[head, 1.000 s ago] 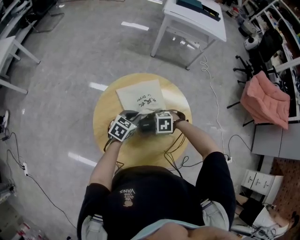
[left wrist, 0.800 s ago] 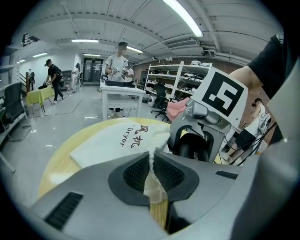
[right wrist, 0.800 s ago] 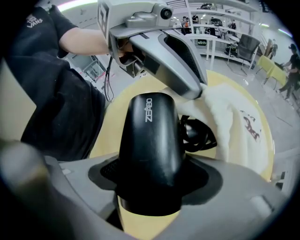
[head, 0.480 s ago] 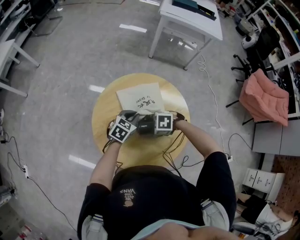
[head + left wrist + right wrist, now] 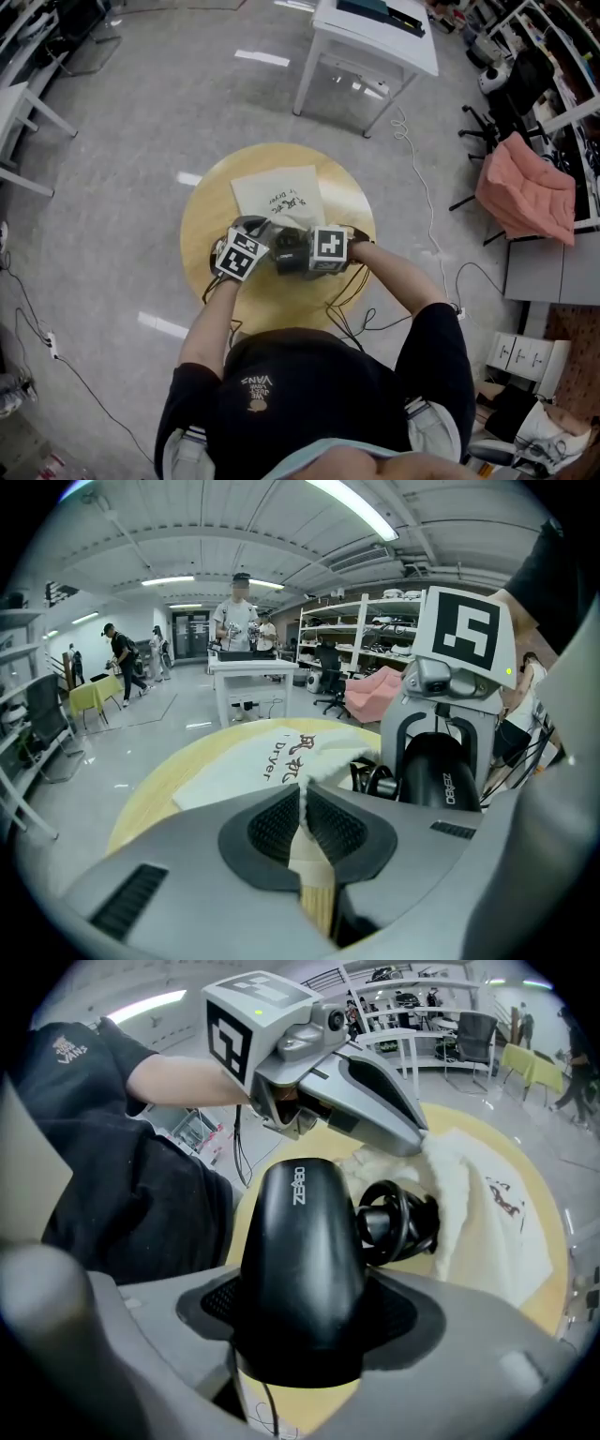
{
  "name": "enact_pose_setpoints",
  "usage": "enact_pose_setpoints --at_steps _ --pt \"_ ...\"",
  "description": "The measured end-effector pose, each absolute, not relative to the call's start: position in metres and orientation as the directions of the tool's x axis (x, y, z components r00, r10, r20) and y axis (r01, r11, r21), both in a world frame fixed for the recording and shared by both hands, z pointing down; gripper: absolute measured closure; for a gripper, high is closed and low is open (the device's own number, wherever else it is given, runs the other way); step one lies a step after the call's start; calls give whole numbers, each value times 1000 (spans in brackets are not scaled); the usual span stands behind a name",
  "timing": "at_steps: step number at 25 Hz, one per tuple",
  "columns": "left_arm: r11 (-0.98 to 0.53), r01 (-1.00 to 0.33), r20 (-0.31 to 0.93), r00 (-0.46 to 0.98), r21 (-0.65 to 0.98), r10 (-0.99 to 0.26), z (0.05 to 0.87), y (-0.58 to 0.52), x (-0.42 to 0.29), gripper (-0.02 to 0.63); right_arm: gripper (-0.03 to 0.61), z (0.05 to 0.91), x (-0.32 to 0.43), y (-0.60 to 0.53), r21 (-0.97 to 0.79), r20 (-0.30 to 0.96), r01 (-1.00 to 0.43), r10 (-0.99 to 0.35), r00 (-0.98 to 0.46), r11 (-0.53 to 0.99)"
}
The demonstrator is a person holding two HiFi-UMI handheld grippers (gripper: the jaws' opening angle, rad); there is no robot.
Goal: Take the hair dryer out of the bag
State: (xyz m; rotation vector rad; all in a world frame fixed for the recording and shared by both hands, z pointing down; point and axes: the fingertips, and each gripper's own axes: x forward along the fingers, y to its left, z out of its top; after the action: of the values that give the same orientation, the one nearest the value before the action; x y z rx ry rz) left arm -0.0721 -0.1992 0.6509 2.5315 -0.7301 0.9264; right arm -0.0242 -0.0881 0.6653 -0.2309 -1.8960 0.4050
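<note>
A cream cloth bag (image 5: 279, 194) with dark print lies on the round wooden table (image 5: 206, 211). My left gripper (image 5: 264, 232) is shut on the edge of the bag's mouth, and the cloth (image 5: 305, 782) shows pinched between its pads (image 5: 330, 829). My right gripper (image 5: 300, 255) is shut on the black hair dryer (image 5: 289, 253), whose body (image 5: 302, 1251) fills the space between the jaws. The dryer's coiled black cord (image 5: 396, 1219) lies at the bag's open mouth (image 5: 457, 1194). In the right gripper view the left gripper (image 5: 421, 1136) pinches the cloth just beyond the dryer.
A white table (image 5: 375, 39) stands beyond the round one. A pink cloth (image 5: 525, 199) hangs over a chair at the right, with a white cable (image 5: 427, 192) on the floor. Black cables (image 5: 345, 314) trail off the table's near edge by my body.
My right gripper has lifted a little and rolled with the hair dryer in it, so more of the dryer stands out of the bag. The left gripper has stayed on the cloth.
</note>
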Motion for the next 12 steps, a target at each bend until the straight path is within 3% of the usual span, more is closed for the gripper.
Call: enact_pose_setpoints --at_steps 12 --pt "-797 -590 692 630 132 -352 658 -201 -73 578 229 651 -25 -51 -447 815 -53 381 -436 893"
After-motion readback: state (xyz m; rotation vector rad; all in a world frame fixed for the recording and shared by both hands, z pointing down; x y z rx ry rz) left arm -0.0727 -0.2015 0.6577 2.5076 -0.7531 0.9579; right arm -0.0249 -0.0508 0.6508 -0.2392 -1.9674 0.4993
